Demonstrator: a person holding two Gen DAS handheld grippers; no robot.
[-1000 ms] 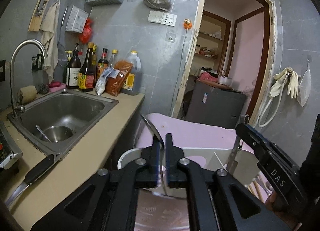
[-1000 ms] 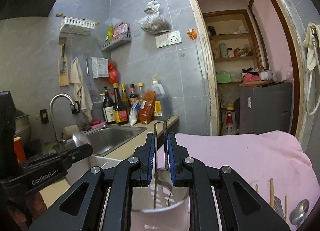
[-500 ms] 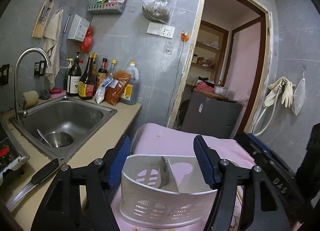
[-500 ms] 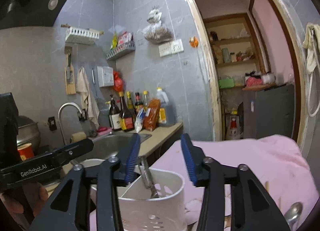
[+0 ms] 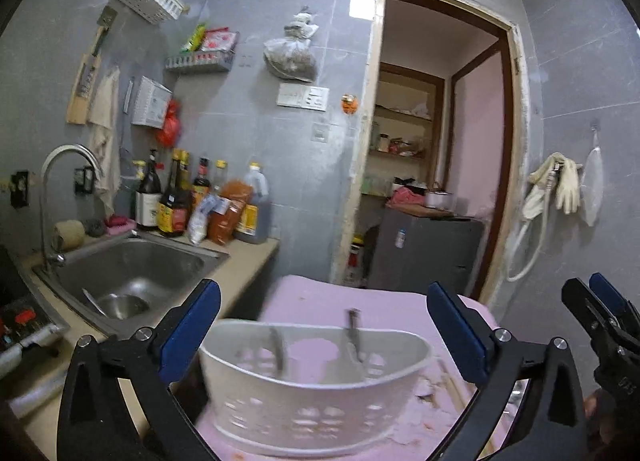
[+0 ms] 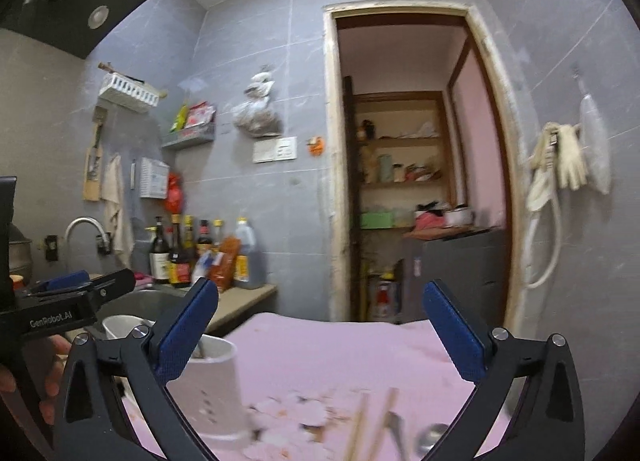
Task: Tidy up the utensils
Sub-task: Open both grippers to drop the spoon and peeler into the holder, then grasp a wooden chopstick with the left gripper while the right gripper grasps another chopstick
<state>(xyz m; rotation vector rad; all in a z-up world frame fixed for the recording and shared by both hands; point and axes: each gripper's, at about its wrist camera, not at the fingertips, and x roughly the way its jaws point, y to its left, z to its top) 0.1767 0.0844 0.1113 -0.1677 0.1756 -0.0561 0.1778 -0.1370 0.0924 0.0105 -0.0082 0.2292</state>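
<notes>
A white slotted utensil caddy [image 5: 312,393] stands on a pink-covered table [image 5: 384,305]. Two metal utensils stand in it, one on the left [image 5: 277,349] and one on the right [image 5: 354,335]. My left gripper [image 5: 323,327] is wide open and empty, just behind and above the caddy. My right gripper [image 6: 320,329] is wide open and empty too; the caddy [image 6: 208,389] sits at its lower left. Wooden chopsticks [image 6: 372,421] and a metal spoon [image 6: 430,435] lie blurred on the cloth below it. The right gripper also shows in the left wrist view [image 5: 604,325].
A steel sink [image 5: 128,273] with a tap [image 5: 60,165] lies to the left, with sauce bottles [image 5: 192,201] behind it on the counter. A doorway [image 5: 436,165] opens behind the table. The left gripper's body [image 6: 64,301] reaches in at the right wrist view's left.
Both grippers opened and let go of their utensils, which now stand in the caddy. Both grippers have since pulled back and up, jaws spread wider.
</notes>
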